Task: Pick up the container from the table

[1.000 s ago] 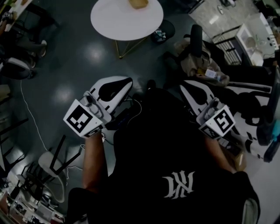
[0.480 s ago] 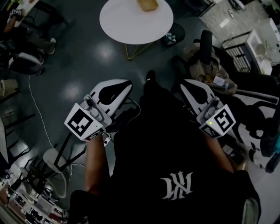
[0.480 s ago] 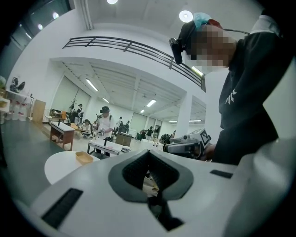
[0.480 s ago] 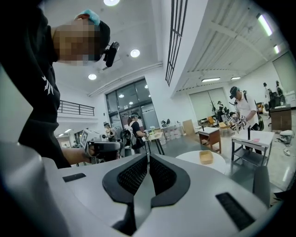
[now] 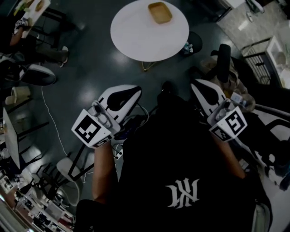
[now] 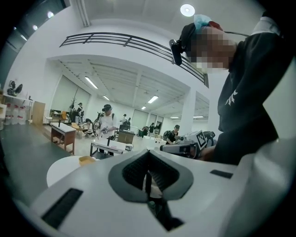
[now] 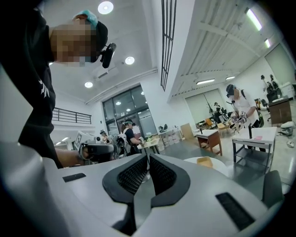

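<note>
A shallow tan container [image 5: 160,12] sits on a round white table [image 5: 136,36] at the top of the head view, well ahead of both grippers. It shows small in the left gripper view [image 6: 86,160] and the right gripper view [image 7: 204,161]. My left gripper [image 5: 134,89] is held at the person's left side, shut and empty. My right gripper [image 5: 195,84] is held at the right side, also shut with nothing between its jaws. In each gripper view the dark ribbed pads [image 6: 138,169] meet along a thin seam [image 7: 148,169].
The dark floor [image 5: 90,77] lies between me and the table. Chairs [image 5: 34,72] and desks stand at the left, a black chair with a bag [image 5: 222,63] at the right, cables [image 5: 50,122] on the floor. Other people and tables [image 7: 252,136] stand in the hall.
The round table and container have come nearer and further into the head view. Both grippers have moved toward the table, still shut.
</note>
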`<state>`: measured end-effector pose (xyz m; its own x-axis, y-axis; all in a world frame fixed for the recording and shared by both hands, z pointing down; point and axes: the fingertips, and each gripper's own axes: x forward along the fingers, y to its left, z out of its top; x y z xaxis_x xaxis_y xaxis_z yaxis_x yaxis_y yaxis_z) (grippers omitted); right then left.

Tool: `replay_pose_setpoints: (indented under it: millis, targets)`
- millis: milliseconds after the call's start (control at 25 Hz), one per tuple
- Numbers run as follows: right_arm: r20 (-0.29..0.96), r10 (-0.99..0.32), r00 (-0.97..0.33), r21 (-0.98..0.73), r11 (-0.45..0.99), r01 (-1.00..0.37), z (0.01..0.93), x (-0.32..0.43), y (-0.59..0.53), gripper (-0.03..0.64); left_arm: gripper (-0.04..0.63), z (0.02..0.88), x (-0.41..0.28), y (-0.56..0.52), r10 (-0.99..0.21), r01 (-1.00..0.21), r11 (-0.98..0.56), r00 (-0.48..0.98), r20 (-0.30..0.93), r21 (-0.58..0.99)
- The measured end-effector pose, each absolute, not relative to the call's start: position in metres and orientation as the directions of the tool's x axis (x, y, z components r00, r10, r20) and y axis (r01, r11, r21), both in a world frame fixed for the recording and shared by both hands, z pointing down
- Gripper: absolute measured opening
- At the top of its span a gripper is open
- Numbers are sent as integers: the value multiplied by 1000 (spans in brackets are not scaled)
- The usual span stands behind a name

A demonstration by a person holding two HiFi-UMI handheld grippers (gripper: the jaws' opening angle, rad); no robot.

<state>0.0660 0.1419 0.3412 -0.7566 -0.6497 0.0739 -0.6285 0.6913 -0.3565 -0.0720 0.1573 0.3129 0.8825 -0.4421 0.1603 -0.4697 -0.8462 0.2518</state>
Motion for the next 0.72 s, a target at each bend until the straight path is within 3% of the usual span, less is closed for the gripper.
replay_pose_setpoints:
  millis: [280, 720]
  targets:
    - [44, -649, -760, -428, 675, -601, 345, 75, 68, 43, 3, 307, -52, 99, -412, -454, -857, 888, 205, 244]
    - [25, -621, -783, -505, 668, -546, 348, 73, -31, 43, 3, 278, -60, 17, -508, -546, -810, 835, 209, 212]
